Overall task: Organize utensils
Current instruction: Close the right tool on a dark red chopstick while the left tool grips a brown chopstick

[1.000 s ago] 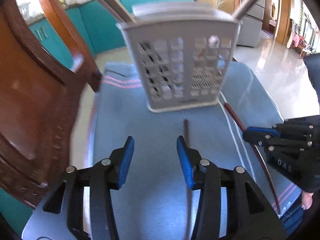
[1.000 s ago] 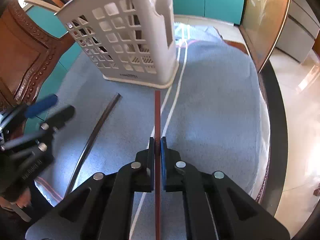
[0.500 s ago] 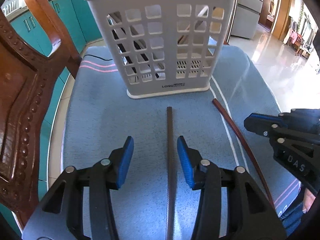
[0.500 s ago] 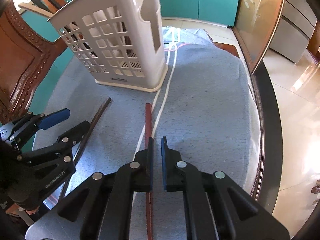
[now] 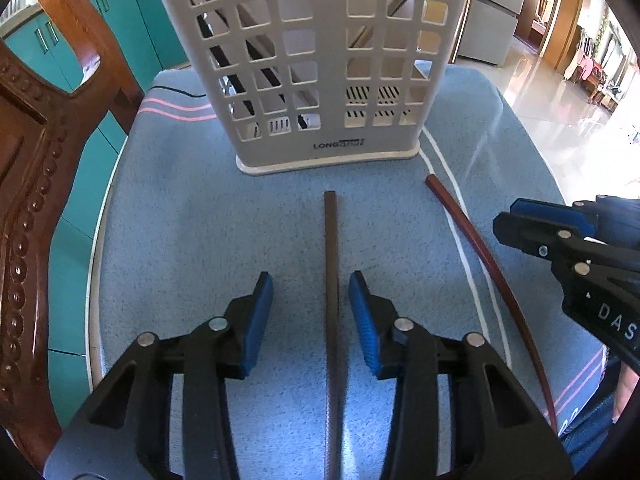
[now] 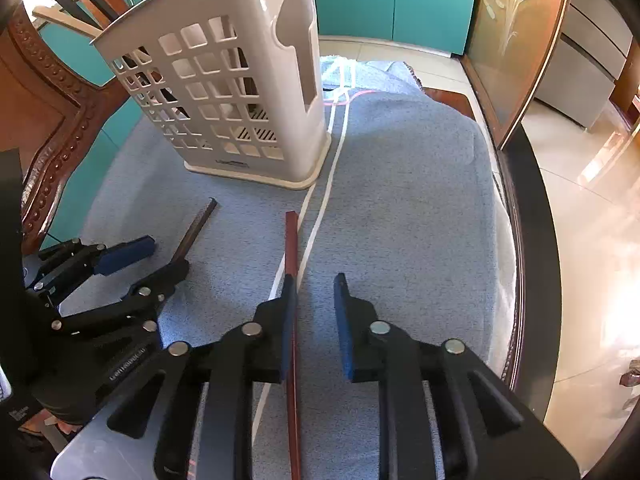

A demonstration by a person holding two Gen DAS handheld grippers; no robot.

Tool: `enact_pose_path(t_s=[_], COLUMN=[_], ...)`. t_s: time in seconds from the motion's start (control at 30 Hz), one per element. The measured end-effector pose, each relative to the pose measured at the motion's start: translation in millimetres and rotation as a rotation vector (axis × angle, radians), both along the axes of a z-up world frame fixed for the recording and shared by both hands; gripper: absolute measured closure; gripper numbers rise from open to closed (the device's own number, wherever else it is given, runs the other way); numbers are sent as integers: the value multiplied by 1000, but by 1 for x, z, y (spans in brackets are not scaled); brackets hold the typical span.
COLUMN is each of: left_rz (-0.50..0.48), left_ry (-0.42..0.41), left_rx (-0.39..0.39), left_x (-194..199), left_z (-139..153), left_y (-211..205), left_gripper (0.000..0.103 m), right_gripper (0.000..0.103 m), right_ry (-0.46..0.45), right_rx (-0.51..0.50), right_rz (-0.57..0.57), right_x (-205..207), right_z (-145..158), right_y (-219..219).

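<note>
A white slotted utensil basket (image 5: 320,64) stands on the blue towel (image 5: 180,220) and holds several sticks; it also shows in the right wrist view (image 6: 224,96). A dark brown chopstick (image 5: 331,280) lies on the towel between the fingers of my open left gripper (image 5: 310,308), nearer the right pad. A reddish chopstick (image 6: 292,248) lies on the towel, against the left pad of my open right gripper (image 6: 314,312); it also shows in the left wrist view (image 5: 480,248). Neither gripper holds anything.
A carved wooden chair back (image 5: 36,184) stands close at the left of the table. The table's dark rim (image 6: 528,240) runs along the right, with shiny floor (image 6: 592,208) beyond. Teal cabinets (image 6: 392,0) are behind.
My right gripper has opened and let go of the reddish chopstick, which now lies on the towel. Both grippers have drawn back from the basket. The left gripper has centred over the dark chopstick.
</note>
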State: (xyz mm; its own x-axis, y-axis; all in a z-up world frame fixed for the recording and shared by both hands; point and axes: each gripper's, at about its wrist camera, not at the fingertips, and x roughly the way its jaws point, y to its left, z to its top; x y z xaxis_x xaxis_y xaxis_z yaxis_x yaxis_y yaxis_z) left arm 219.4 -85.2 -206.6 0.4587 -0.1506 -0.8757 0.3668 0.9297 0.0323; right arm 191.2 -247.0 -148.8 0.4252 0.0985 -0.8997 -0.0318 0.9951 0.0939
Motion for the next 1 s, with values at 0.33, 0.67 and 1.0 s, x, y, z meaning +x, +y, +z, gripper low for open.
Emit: enact_pose_path(t_s=[0.33, 0.67, 1.0], left_rz=[19, 51, 62], left_ry=[35, -15, -20], left_rx=[-99, -78, 7], left_x=[-7, -10, 4], left_z=[10, 17, 2], left_y=[39, 40, 25], left_gripper=[96, 89, 82], right_gripper=[81, 74, 74], right_ry=[-12, 4, 20], right_rx=[4, -14, -43], right_rz=[20, 31, 27], right_x=[-5, -2, 0], right_z=[6, 0, -11], right_y=[11, 18, 20])
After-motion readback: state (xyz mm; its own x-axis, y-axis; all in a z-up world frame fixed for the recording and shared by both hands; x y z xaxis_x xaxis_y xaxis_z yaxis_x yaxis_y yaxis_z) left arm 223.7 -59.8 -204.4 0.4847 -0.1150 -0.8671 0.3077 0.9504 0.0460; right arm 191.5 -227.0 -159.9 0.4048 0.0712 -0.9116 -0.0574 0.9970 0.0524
